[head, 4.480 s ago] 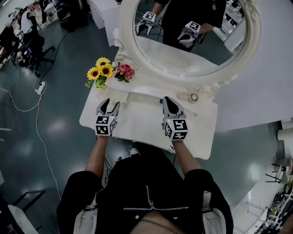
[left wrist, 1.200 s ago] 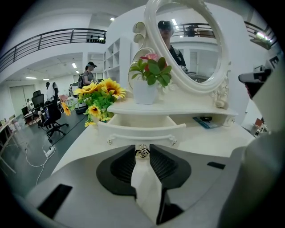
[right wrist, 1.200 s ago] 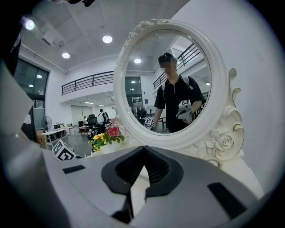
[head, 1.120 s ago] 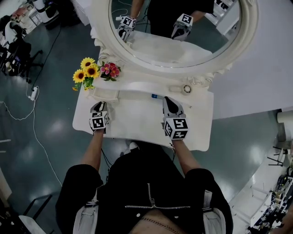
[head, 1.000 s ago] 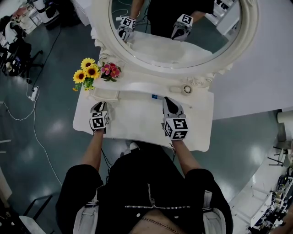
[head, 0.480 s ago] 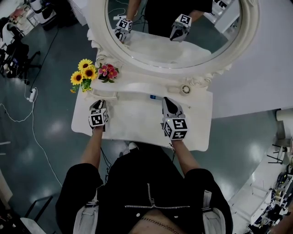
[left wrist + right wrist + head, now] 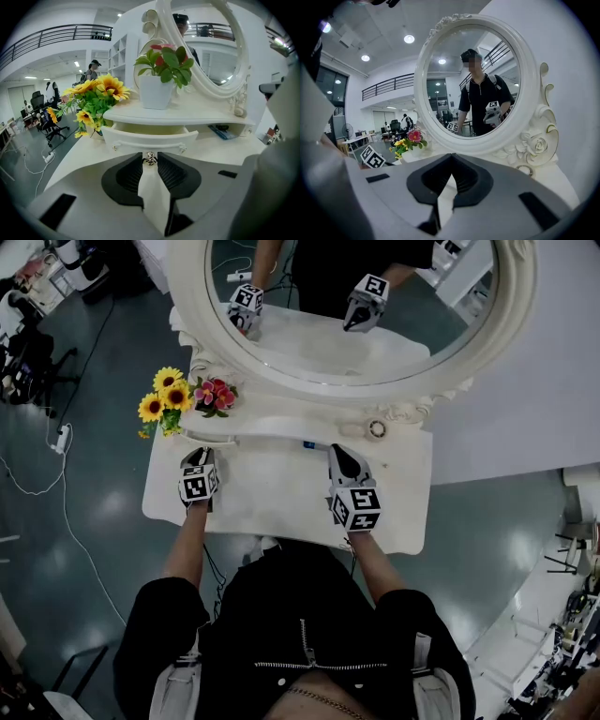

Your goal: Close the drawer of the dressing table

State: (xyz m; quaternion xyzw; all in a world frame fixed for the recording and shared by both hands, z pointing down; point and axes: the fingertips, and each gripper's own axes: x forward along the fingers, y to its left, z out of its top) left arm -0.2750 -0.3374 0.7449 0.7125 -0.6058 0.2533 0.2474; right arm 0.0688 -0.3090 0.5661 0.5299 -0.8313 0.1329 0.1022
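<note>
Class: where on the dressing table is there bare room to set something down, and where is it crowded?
Bare: the stretch between the left tongs and right tongs, and the strip from there to the table's right edge. Crowded: the back left, with sunflowers, pink flowers and open drawer.

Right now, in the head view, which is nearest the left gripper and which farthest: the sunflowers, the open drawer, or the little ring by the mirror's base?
1. Drawer, right at the left gripper, its knob between the jaws.
2. Sunflowers, farther back and to the left.
3. Ring, far across on the right.
</note>
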